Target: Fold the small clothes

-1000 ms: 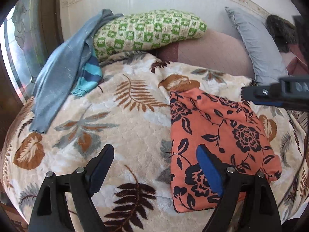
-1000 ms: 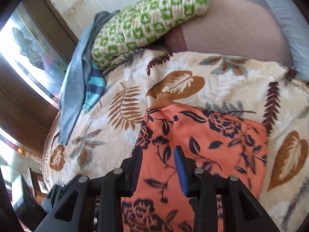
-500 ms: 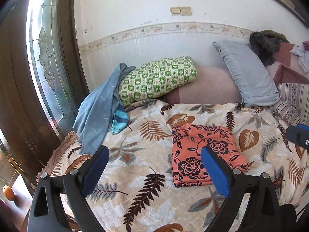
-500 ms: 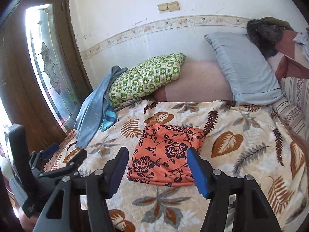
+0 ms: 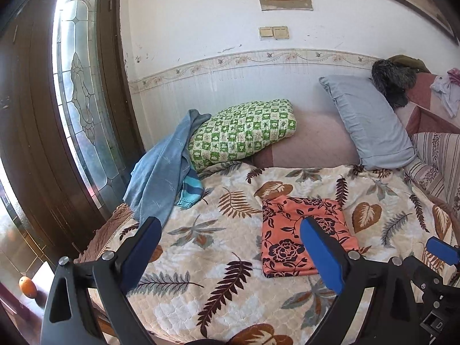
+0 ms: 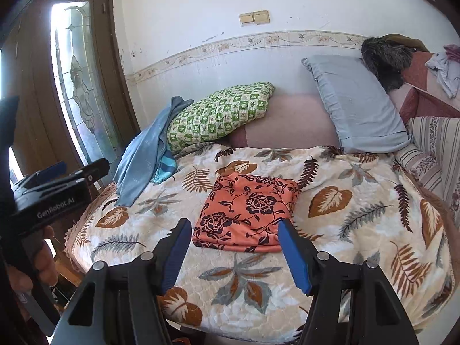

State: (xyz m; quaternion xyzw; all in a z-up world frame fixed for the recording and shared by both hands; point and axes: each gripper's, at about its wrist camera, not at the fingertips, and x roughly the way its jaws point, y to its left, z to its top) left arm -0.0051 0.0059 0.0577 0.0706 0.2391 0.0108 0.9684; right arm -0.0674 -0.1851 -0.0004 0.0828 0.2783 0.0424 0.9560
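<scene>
Nearest: left hand-held gripper [image 5: 230, 254] and right hand-held gripper [image 6: 234, 251] — both spread wide, nothing between the jaws, held above the near edge of the bed [image 6: 373, 258]. Mid-bed: orange floral garment [image 6: 247, 210] lies folded, a compact rectangle on the leaf-print blanket, clear of both grippers. Far left, by the green pillow [image 6: 218, 112]: blue garment [image 6: 143, 155] draped loose over a striped piece [image 6: 166, 166] — likely next. Risk: grabbing both layers together, dragging the striped piece along.
</scene>
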